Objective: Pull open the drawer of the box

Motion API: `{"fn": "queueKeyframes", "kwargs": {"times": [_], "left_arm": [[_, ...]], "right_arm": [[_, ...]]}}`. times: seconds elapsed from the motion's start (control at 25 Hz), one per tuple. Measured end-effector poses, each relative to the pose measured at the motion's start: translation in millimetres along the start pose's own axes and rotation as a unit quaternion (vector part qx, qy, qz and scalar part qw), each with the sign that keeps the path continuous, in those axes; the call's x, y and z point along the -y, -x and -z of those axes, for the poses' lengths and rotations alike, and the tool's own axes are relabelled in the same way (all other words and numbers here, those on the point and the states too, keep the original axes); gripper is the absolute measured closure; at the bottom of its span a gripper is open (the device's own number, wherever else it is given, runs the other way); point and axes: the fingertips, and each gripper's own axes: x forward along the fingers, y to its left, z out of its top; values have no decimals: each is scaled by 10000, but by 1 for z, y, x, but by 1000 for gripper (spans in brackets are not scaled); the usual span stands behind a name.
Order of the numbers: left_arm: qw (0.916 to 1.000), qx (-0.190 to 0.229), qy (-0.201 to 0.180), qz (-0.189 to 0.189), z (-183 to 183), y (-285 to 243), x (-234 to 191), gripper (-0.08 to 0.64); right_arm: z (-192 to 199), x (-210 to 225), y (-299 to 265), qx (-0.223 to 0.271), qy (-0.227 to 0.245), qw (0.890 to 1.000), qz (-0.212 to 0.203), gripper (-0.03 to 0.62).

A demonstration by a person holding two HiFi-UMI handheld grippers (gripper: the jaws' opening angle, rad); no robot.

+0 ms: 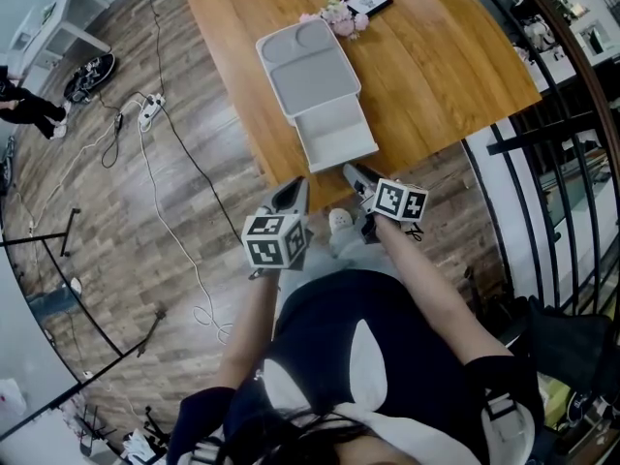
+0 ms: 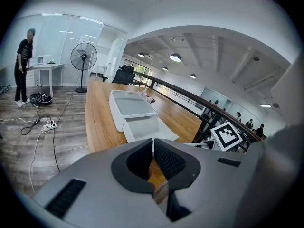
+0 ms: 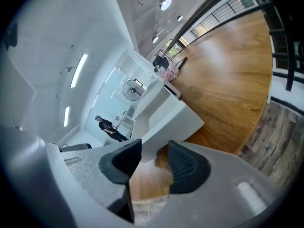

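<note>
From the head view, the pale grey box (image 1: 308,66) sits on the wooden table (image 1: 455,56), running from about the middle toward the near edge, and its drawer (image 1: 334,139) stands pulled out, its front reaching almost to that edge. A small bunch of flowers (image 1: 339,15) and a black frame (image 1: 368,1) lie at the far edge behind the box. The 2 grippers hang just off the near edge over the plank floor (image 1: 145,192), the left gripper (image 1: 295,190) below the drawer's left front corner and the right gripper (image 1: 356,177) below its right one, both apart from it. In the left gripper view, the left gripper (image 2: 153,144) has its jaw tips together with nothing caught between them. Beyond them is the open drawer, with the other gripper's marker cube (image 2: 230,134) to the right and a fan (image 2: 83,58) far back. In the right gripper view, the right gripper (image 3: 155,146) has its jaws parted and pressing on nothing, with the drawer beyond them.
</note>
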Motion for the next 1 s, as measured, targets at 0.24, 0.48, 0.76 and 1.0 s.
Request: {"fn": "queueKeyframes", "kwargs": {"times": [0.24, 0.48, 0.76, 1.0], "left_arm": [[9998, 102, -140, 135, -15, 7, 10, 534], [9988, 183, -360, 272, -29, 13, 21, 534], [9974, 226, -536, 429, -39, 17, 30, 534], [9950, 255, -814, 510, -44, 18, 38, 534]], "right_arm": [[-21, -31, 20, 402, 1424, 9888, 208, 588], [-28, -78, 28, 527, 2617, 9637, 38, 594], [-33, -108, 30, 660, 3011, 9513, 59, 594], [-37, -122, 39, 708, 3222, 9439, 140, 595]]}}
